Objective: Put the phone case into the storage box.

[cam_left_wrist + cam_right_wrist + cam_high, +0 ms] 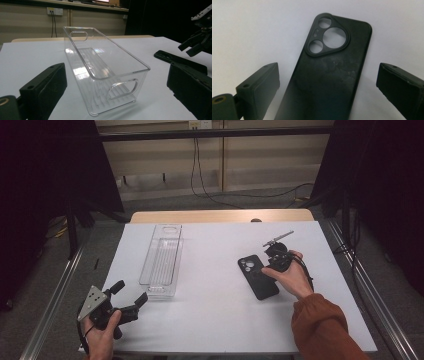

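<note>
A black phone case (258, 276) lies flat on the white table cover, right of centre, camera cutouts at its far end. My right gripper (272, 261) hovers just over the case's right edge, open; in the right gripper view the case (329, 72) lies between and below the spread jaws (328, 85). A clear plastic bin (163, 257) stands empty, left of centre. My left gripper (131, 292) is held at the near left corner, open, its jaws pointing toward the bin (105, 65). In the left gripper view the case (178, 60) and the other gripper (197, 43) show at the right.
The white cover (215, 320) spans most of the wooden table. Metal rails run along both sides of the table. Cables hang down the back wall beyond the far edge.
</note>
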Tool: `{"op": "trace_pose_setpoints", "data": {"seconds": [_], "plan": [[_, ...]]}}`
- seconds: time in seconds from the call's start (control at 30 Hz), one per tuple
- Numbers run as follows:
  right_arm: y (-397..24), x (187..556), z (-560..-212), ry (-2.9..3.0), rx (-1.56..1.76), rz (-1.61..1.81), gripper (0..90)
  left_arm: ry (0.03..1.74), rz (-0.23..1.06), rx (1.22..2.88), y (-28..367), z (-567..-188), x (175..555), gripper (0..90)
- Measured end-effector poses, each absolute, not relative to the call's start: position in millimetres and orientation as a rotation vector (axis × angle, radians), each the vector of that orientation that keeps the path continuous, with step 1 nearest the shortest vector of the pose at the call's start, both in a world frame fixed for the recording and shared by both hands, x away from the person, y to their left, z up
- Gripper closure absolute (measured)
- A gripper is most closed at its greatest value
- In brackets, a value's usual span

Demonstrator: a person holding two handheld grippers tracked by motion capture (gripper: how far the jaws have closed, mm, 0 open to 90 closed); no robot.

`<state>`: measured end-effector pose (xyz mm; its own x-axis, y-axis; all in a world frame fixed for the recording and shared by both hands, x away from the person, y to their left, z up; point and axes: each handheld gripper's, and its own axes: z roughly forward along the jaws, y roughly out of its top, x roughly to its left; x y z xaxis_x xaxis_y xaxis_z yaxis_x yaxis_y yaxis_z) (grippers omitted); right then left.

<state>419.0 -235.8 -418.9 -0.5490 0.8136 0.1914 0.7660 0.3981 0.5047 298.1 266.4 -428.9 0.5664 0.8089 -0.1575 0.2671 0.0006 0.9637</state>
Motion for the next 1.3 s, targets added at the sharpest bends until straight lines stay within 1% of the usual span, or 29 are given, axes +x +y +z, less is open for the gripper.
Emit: {"op": "trace_pose_setpoints", "data": {"seconds": [0.17, 0.43, 1.03, 1.3], "plan": [[-230.8, 424.8, -422.5, 2.568, 1.468, 0.763, 4.4, 0.941, 0.544, 1.559, 266.2, -428.9, 298.2, 2.8], [-223.7, 427.7, -432.3, 2.629, 1.502, 0.676, 6.9, 0.940, 0.545, 1.568, 265.5, -429.1, 298.3, 2.8], [-208.3, 430.1, -442.8, 2.632, 1.484, 0.531, 0.3, 0.939, 0.545, 1.570, 266.0, -429.2, 298.3, 2.8], [-199.9, 432.0, -444.1, 2.630, 1.486, 0.451, 0.0, 0.933, 0.547, 1.569, 265.6, -428.9, 297.9, 2.8]]}}
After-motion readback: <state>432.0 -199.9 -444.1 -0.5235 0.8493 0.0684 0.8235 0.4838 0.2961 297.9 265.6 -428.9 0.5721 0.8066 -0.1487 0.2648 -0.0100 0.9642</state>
